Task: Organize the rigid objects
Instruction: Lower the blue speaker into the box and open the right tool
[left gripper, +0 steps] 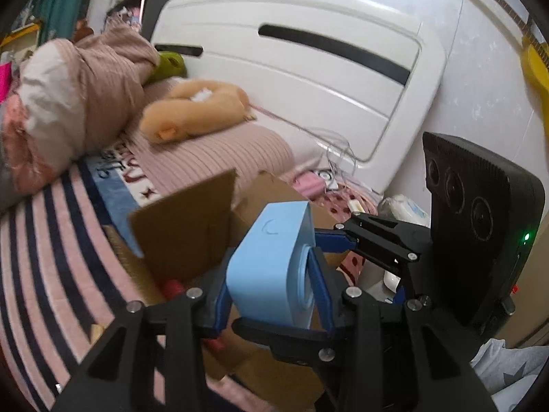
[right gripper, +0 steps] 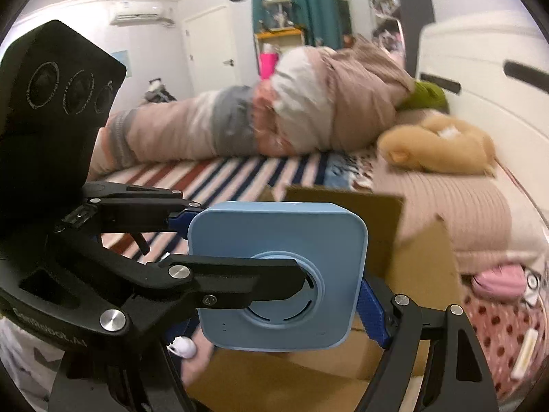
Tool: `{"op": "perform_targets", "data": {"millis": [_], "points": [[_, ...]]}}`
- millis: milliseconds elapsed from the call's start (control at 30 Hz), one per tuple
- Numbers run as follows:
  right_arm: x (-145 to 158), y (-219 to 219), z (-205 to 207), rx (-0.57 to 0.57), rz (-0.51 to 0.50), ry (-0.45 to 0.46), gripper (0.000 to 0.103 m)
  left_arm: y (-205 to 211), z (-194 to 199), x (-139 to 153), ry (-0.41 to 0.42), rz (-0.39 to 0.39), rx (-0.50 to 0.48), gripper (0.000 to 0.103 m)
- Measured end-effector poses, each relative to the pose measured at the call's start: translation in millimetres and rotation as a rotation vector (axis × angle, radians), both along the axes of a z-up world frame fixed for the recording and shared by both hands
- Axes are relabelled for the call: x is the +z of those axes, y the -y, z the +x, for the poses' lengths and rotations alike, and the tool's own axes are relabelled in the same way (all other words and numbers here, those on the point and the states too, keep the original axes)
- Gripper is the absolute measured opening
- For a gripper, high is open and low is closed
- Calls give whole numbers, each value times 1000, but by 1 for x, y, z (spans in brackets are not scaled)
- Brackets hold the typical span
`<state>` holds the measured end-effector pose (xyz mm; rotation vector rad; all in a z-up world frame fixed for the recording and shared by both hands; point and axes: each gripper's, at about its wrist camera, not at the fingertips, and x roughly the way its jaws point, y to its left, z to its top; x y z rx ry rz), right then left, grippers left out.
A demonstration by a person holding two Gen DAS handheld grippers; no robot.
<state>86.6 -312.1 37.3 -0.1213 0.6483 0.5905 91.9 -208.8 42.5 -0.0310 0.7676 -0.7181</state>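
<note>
Now we hold the blue box [right gripper: 278,274] above the open cardboard carton [right gripper: 425,261] on the bed [left gripper: 44,240], both grippers pinching it: the left gripper [left gripper: 271,292] across its narrow sides, the right gripper [right gripper: 274,295] likewise. We judge lowering it in comes next, clearing the raised flap. Its round-ringed face points toward the right camera; no clear long axis

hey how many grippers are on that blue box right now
2. The left gripper clamps the blue box across its flat faces; the right gripper has a finger at each side edge, above the cardboard box.
</note>
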Motion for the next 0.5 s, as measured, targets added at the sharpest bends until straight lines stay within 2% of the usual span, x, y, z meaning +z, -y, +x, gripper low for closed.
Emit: {"op": "perform_targets", "data": {"millis": [133,233,367,500], "points": [[-17,15,19,-10,-25,-74,77,13,10,-16,-47,17,-7,39],[-27,15,19,-12,-76,-90,77,18,18,-27,-76,41,-5,40],[-38,9,25,-25,-147,-116,77,25,21,-33,-66,108,3,45],[-39,8,23,-39,-169,-103,78,24,21,-30,-53,119,-2,54]]}}
